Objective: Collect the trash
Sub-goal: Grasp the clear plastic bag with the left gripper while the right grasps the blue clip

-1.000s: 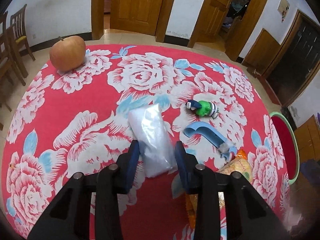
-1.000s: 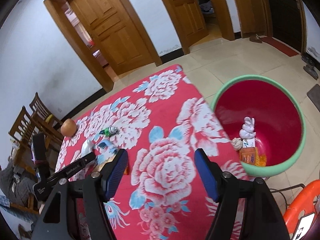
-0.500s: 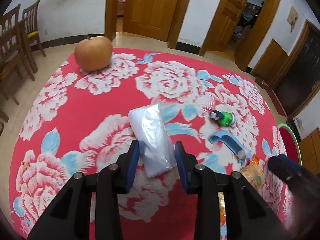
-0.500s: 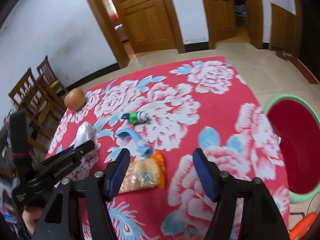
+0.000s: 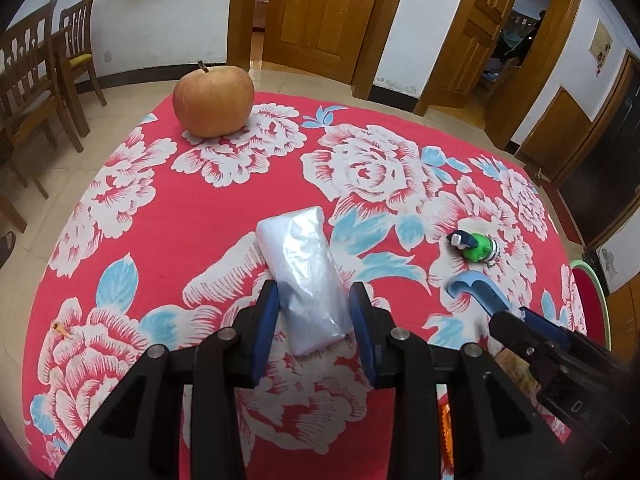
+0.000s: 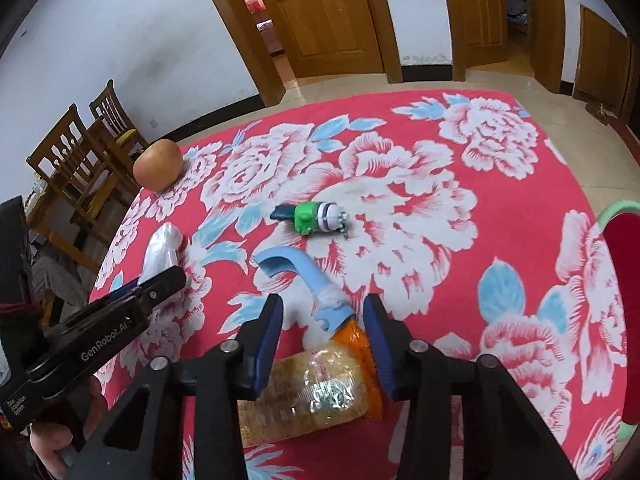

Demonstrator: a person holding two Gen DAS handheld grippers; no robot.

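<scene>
The right gripper (image 6: 323,340) fingers are closing, straddling the orange snack packet (image 6: 316,392), seemingly not yet pressing. It lies crosswise on the tabletop (image 6: 460,280). The left gripper (image 5: 314,330) brackets the clear plastic bag (image 5: 306,272) lengthwise, grip uncertain.

Right gripper (image 6: 324,334) now closing over snack packet (image 6: 308,390)

Bright even daylight, fisheye-warped, dark vignetted corners
</scene>
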